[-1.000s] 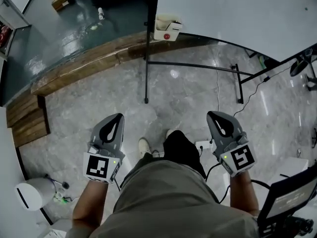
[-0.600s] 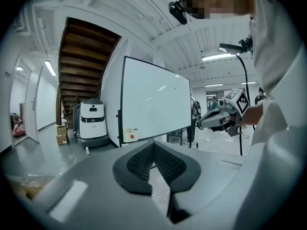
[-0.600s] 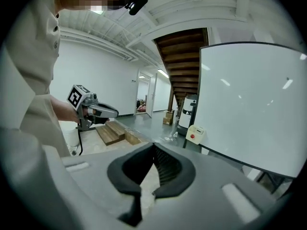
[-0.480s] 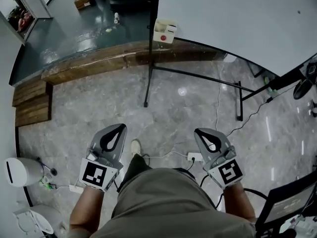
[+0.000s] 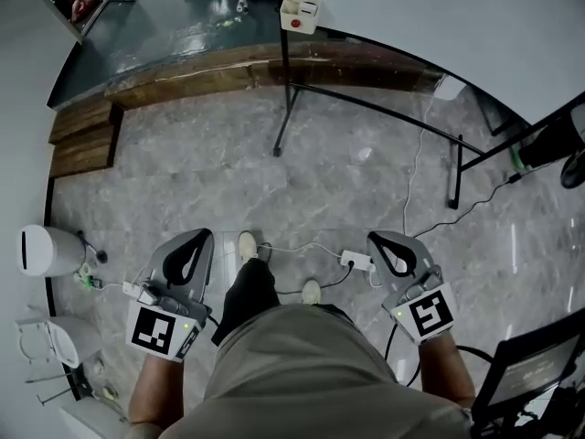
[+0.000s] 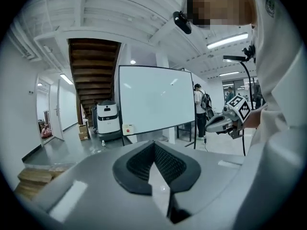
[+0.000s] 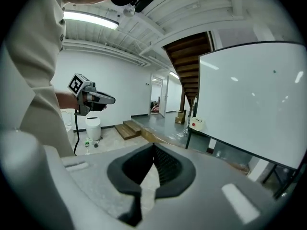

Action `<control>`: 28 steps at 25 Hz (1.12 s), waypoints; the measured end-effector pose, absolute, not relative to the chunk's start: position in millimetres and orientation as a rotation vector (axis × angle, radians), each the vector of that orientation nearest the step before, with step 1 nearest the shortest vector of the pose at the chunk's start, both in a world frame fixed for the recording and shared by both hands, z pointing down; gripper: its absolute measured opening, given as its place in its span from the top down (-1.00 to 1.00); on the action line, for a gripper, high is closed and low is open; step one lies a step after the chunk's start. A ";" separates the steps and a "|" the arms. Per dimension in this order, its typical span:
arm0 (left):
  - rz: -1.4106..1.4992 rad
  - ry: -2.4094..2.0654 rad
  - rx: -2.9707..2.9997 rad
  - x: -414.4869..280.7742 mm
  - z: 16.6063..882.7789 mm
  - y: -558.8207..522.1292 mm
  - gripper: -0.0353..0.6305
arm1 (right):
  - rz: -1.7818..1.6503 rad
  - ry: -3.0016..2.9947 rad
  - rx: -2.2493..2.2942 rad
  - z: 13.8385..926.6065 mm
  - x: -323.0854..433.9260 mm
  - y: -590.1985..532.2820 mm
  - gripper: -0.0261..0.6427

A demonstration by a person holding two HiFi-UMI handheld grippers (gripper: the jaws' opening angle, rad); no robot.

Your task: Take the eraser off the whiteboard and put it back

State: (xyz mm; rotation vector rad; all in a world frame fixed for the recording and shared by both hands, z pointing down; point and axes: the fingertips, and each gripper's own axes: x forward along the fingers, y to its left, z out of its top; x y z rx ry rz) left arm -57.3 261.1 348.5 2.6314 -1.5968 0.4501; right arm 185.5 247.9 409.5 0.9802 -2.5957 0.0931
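Head view: a person stands on a grey stone floor (image 5: pixel 347 181) with a gripper in each hand, both pointing toward 12 o'clock.
Left gripper (image 5: pixel 202 234): at 8 o'clock in the head view. Its own view shows the jaws clenched together with nothing between them.
Right gripper (image 5: pixel 377 238): at 4 o'clock in the head view. Its jaws are likewise pressed together and empty.
Whiteboard (image 5: pixel 439 16): at 1 o'clock in the head view, on a black stand (image 5: pixel 284 99), well apart from both grippers.
Eraser: too small to pick out for sure.
White box (image 5: pixel 300 12): small, with a red dot, clinging to the whiteboard's lower left corner at 12 o'clock in the head view. In the left gripper view it shows just above the jaws, toward 11 o'clock.
Wooden step (image 5: pixel 183 80): runs from 10 to 12 o'clock in the head view, between the stone floor and a darker glossy floor.
Power strip (image 5: pixel 356 262): white, on the floor just beside the right gripper's tip, with its cable trailing toward the shoes (image 5: pixel 248 245).
White bin (image 5: pixel 46 250): at 9 o'clock, near the wall.
Staircase (image 6: pixel 93 66): dark wood, at 10 o'clock in the left gripper view, beside the whiteboard.
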 end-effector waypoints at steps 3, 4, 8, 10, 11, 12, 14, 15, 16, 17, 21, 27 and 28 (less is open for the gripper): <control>0.497 -1.582 2.651 -41.1 342.4 283.5 0.88 | 0.113 -2.611 1.005 409.3 200.7 267.3 0.91; 0.501 -1.572 2.666 -33.8 340.0 288.8 0.88 | 0.116 -2.614 1.014 410.7 206.0 273.4 0.91; 0.459 -1.480 2.759 -5.1 328.5 308.3 0.88 | 0.121 -2.626 1.028 416.2 213.6 299.8 0.91; 0.394 -1.418 2.790 2.6 322.9 319.5 0.88 | 0.130 -2.630 1.019 410.3 205.9 310.3 0.91; 0.358 -1.384 2.798 5.4 321.3 325.7 0.88 | 0.123 -2.631 1.017 406.6 202.1 314.6 0.91; 0.329 -1.352 2.806 7.5 320.7 332.7 0.88 | 0.112 -2.634 1.018 402.2 198.2 318.9 0.91; 0.304 -1.311 2.824 8.8 320.6 348.8 0.88 | 0.088 -2.644 1.026 392.4 188.0 330.2 0.91; 0.306 -1.296 2.831 7.9 321.1 358.0 0.88 | 0.079 -2.649 1.029 387.6 181.4 337.4 0.91; 0.316 -1.274 2.831 6.3 322.9 368.0 0.88 | 0.072 -2.655 1.030 383.1 174.1 345.4 0.91; 0.329 -1.248 2.823 4.0 325.7 378.4 0.88 | 0.066 -2.660 1.030 379.0 166.0 353.9 0.91; 0.282 -1.195 2.804 -20.1 329.8 421.3 0.88 | 0.042 -2.658 1.027 367.8 126.8 393.1 0.91; 0.264 -1.175 2.786 -71.5 337.4 478.9 0.88 | 0.043 -2.663 1.053 357.5 71.0 449.0 0.91; 0.271 -1.172 2.795 -76.7 338.3 487.2 0.88 | 0.039 -2.664 1.055 355.7 64.4 459.3 0.91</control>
